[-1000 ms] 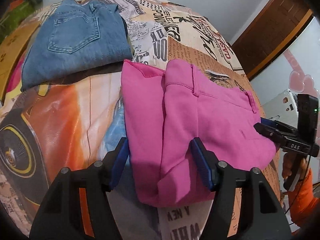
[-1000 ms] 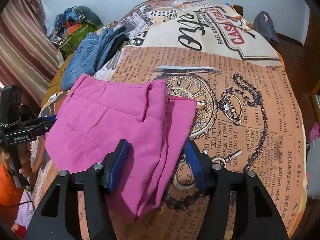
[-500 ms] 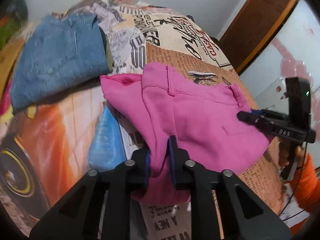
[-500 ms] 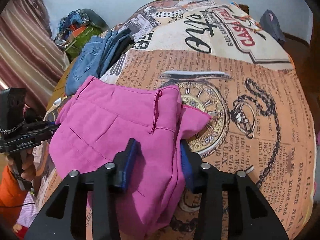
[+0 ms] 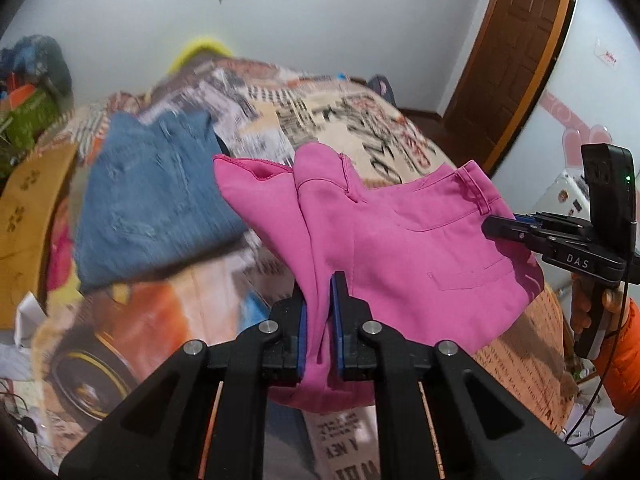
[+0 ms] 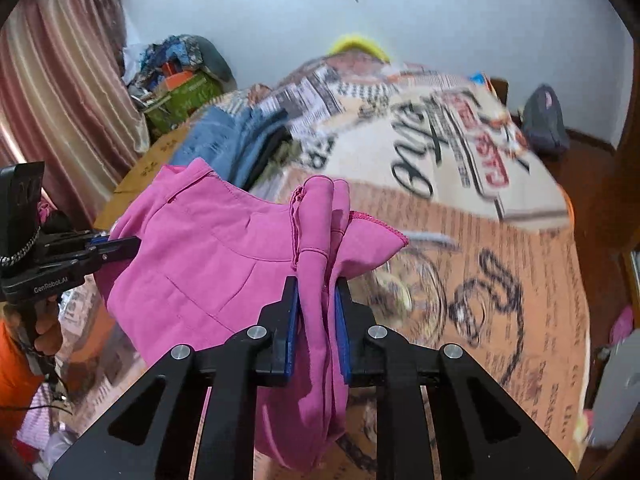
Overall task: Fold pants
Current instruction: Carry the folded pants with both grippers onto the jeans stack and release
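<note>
The folded pink pants [image 5: 416, 256] hang lifted off the bed between both grippers. My left gripper [image 5: 319, 312] is shut on one end of the bundle; it also shows at the left of the right wrist view [image 6: 116, 246]. My right gripper [image 6: 316, 312] is shut on the opposite end of the pink pants [image 6: 208, 264]; it shows at the right of the left wrist view [image 5: 504, 230]. The waistband and a back pocket face up.
Folded blue jeans [image 5: 156, 196] lie on the printed bedspread [image 5: 360, 120] at the far left, also in the right wrist view [image 6: 228, 140]. A wooden door [image 5: 512, 56] stands at the right, a curtain [image 6: 60, 92] and a clutter pile [image 6: 180, 76] at the left.
Both grippers went from open around the pants on the bed to shut on them. The pants have been lifted off the bedspread and both views have tilted up toward the wall.
</note>
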A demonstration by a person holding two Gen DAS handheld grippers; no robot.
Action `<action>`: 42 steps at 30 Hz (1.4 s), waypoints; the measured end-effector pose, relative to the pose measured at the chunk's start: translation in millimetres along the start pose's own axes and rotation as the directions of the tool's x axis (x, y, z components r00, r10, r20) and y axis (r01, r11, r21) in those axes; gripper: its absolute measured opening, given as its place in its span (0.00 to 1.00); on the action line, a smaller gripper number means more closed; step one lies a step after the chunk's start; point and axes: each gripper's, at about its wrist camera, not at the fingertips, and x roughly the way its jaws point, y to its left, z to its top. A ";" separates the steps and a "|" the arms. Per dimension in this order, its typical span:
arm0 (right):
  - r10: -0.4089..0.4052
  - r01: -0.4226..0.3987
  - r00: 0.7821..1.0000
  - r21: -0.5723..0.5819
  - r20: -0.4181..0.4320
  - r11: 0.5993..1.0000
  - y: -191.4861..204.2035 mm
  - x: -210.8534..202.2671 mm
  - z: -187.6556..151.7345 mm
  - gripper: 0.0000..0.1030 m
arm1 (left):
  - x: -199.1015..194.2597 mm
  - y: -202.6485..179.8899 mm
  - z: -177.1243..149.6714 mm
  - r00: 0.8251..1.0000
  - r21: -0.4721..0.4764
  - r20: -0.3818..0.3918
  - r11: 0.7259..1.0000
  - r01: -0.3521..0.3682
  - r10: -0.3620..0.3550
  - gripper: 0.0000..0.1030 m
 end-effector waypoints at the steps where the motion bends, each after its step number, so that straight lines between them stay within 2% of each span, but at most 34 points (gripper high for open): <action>1: 0.003 -0.003 1.000 -0.006 0.015 1.000 3.0 -1.7 6.4 0.14 | -2.7 1.9 3.4 1.000 -0.002 0.010 1.000 -0.004 0.004 0.09; 5: 0.019 -0.016 0.998 -0.036 0.067 0.999 18.8 -3.3 34.2 0.14 | -22.2 20.5 22.7 0.996 -0.006 0.075 0.999 -0.042 0.043 0.09; 11: 0.027 -0.015 0.992 -0.091 0.127 0.996 49.1 12.8 77.3 0.14 | -32.1 60.7 52.5 0.986 -0.044 0.129 0.994 -0.099 0.104 0.09; 16: 0.032 -0.009 0.987 -0.145 0.157 0.989 74.6 35.2 108.5 0.14 | -30.4 100.1 68.3 0.976 -0.077 0.150 0.986 -0.146 0.157 0.09; 21: 0.041 -0.012 0.986 -0.182 0.160 0.983 97.2 64.8 131.5 0.14 | -21.0 141.5 75.7 0.971 -0.112 0.140 0.978 -0.178 0.193 0.09; 31: 0.059 -0.042 0.995 -0.199 0.078 0.979 129.7 154.3 154.9 0.14 | 30.7 219.8 69.6 0.969 -0.178 0.052 0.957 -0.228 0.240 0.10; 37: 0.040 -0.042 0.999 -0.196 -0.015 0.980 132.8 211.2 152.2 0.15 | 84.6 259.0 45.5 0.966 -0.221 -0.061 0.940 -0.258 0.251 0.11; 40: 0.011 -0.024 0.998 -0.216 -0.060 0.976 129.0 230.3 146.5 0.20 | 85.7 266.1 36.1 0.975 -0.249 -0.029 0.943 -0.221 0.221 0.17; 42: 0.000 -0.019 0.996 -0.222 -0.085 0.975 124.2 235.8 144.1 0.23 | 84.1 266.3 34.9 0.975 -0.256 -0.027 0.941 -0.221 0.221 0.22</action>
